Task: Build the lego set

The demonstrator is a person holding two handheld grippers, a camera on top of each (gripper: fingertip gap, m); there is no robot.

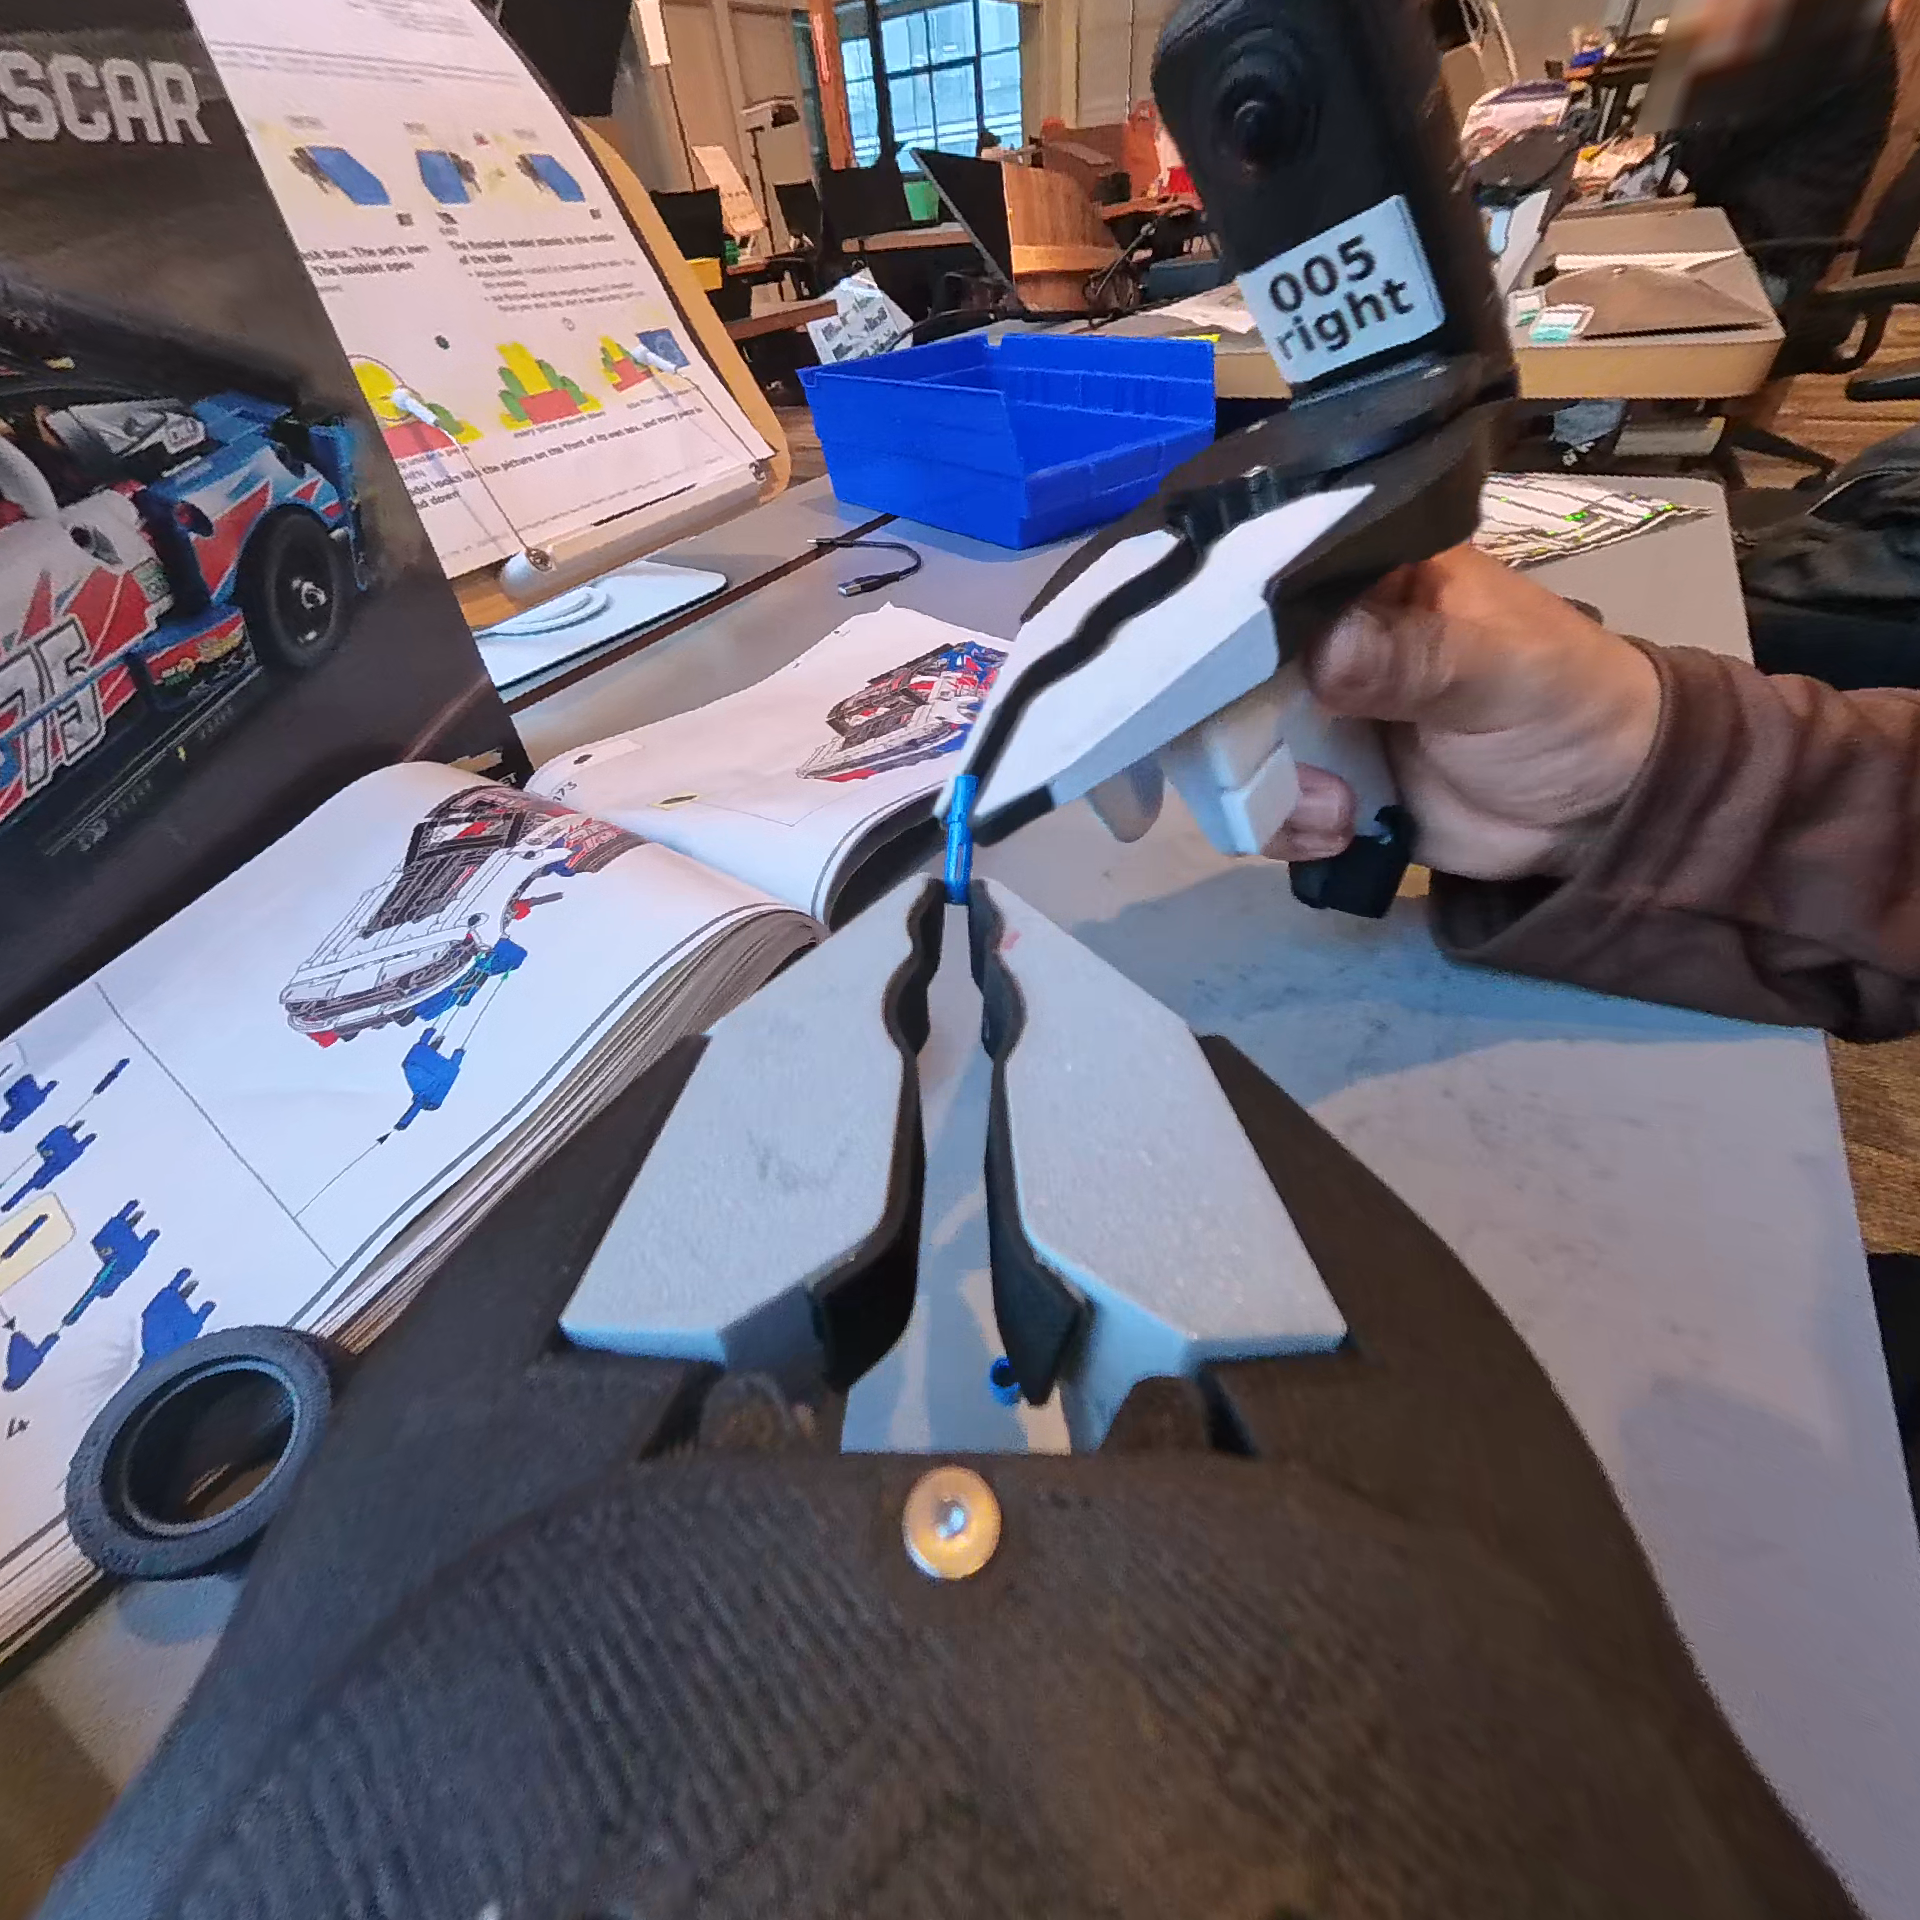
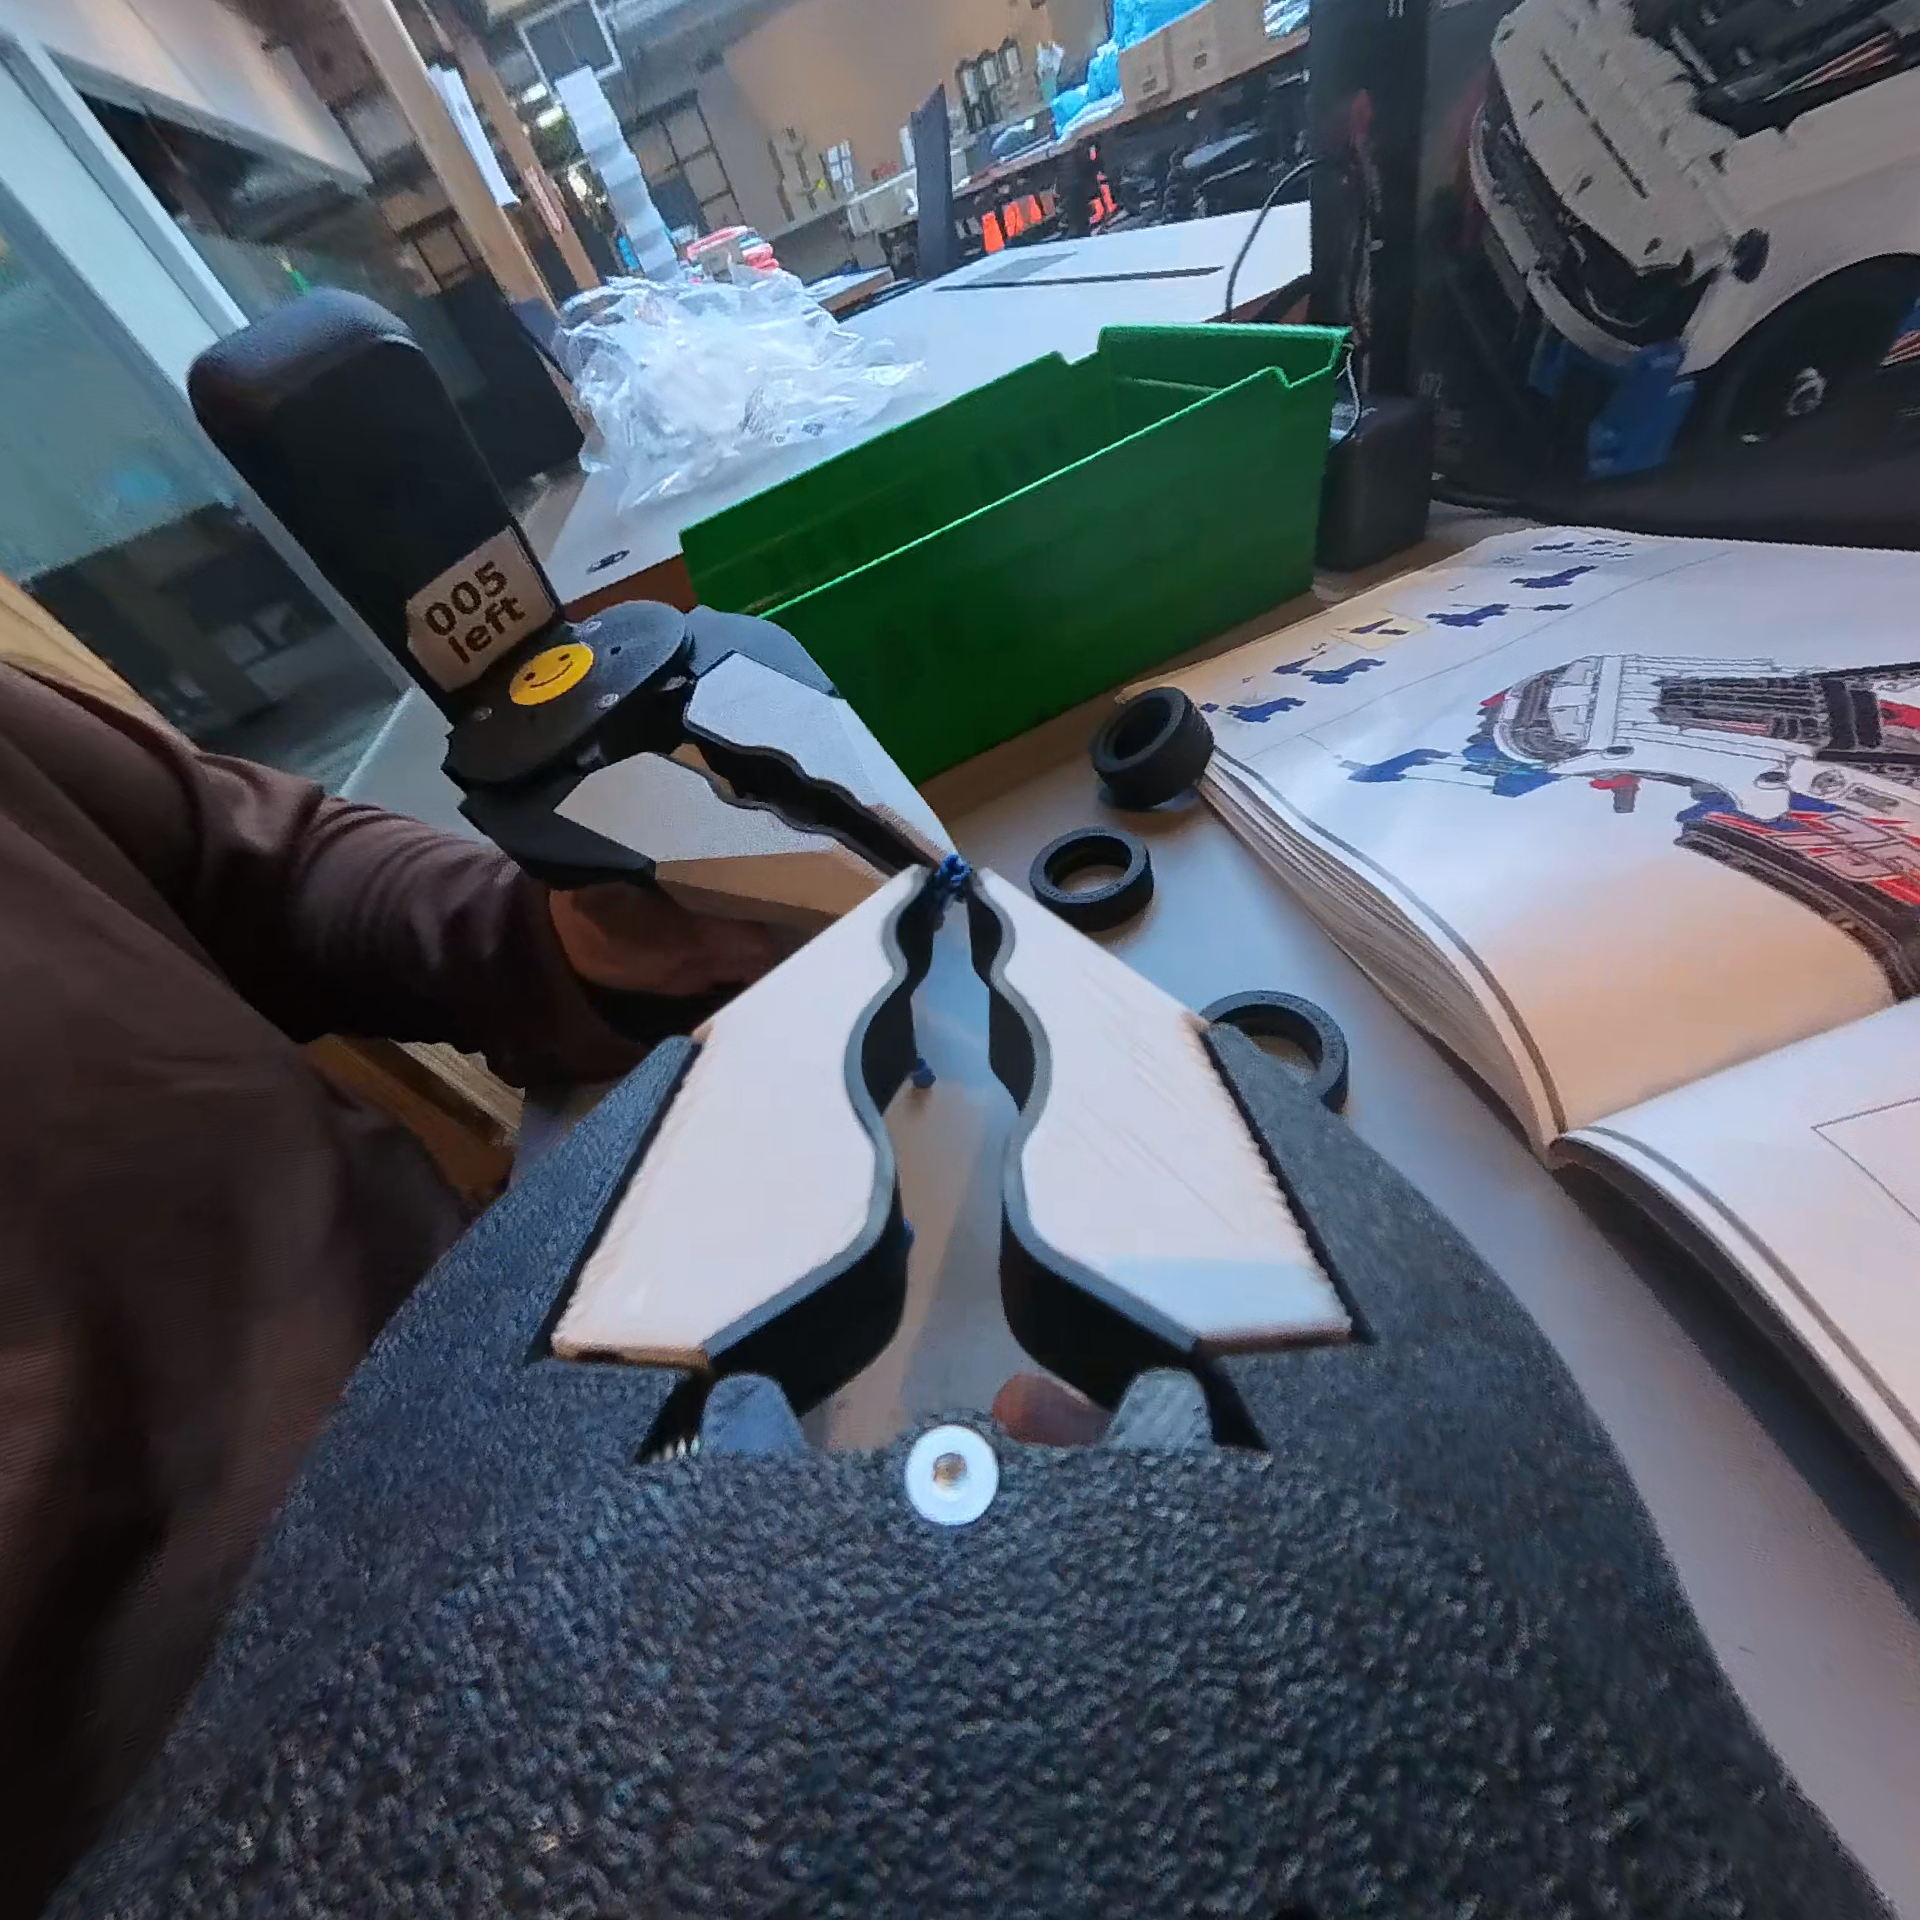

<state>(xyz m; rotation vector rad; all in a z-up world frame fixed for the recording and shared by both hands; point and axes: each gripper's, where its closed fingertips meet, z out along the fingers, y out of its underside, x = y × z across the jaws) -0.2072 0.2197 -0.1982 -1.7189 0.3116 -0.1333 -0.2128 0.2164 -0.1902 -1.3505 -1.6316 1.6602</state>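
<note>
Between both grippers' fingers (image 1: 925, 914), blue pin (image 1: 958, 836).

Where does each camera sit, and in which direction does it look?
Left wrist view: sits on the left gripper, looks along its fingers across the open booklet to the blue bin; the person's hand shows.
Right wrist view: sits on the right gripper, looks toward the green bin and tyres; a brown sleeve shows.
Shared: both grippers pinching one blue pin.
</note>
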